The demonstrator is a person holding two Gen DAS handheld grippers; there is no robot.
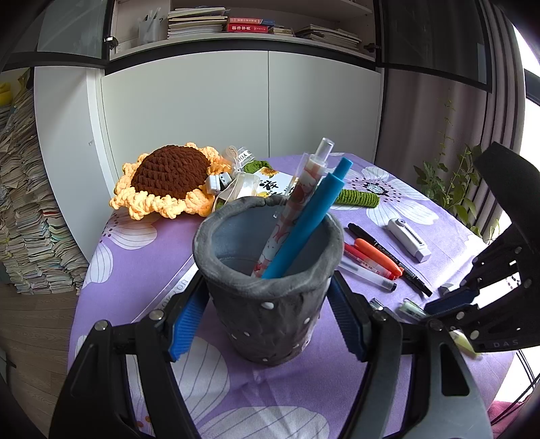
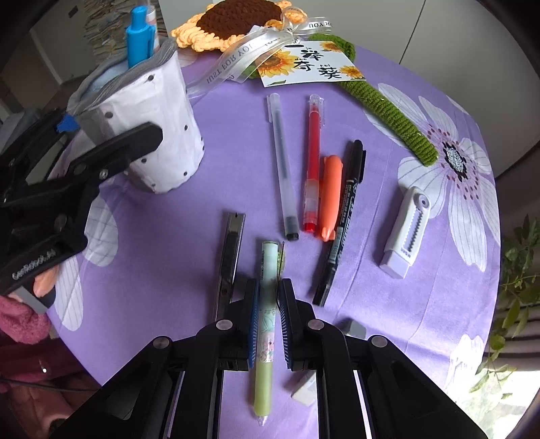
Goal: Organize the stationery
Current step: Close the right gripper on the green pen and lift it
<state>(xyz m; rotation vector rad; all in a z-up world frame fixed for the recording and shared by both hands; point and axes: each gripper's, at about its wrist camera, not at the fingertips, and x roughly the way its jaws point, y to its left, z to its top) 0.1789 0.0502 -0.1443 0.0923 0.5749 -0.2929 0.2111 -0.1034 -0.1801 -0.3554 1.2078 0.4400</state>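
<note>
A grey, dotted pen cup (image 1: 270, 324) stands on the purple flowered cloth, and my left gripper (image 1: 266, 304) is shut on it, its blue pads pressed to both sides. Inside lean a blue pen (image 1: 303, 229) and a red-patterned pen (image 1: 297, 202). My right gripper (image 2: 268, 304) points steeply down and is shut on a pale green pen (image 2: 266, 337), which runs lengthwise between the pads. I cannot tell whether that pen is off the cloth. The right wrist view shows the cup (image 2: 152, 118) at the upper left.
Beyond the green pen lie a clear pen (image 2: 281, 162), red pen (image 2: 312, 162), orange highlighter (image 2: 330, 199), black marker (image 2: 341, 223) and a utility knife (image 2: 229, 256). A white correction tape (image 2: 405, 229) is to the right. A crochet sunflower (image 2: 236, 17) and card (image 2: 310, 64) sit at the back.
</note>
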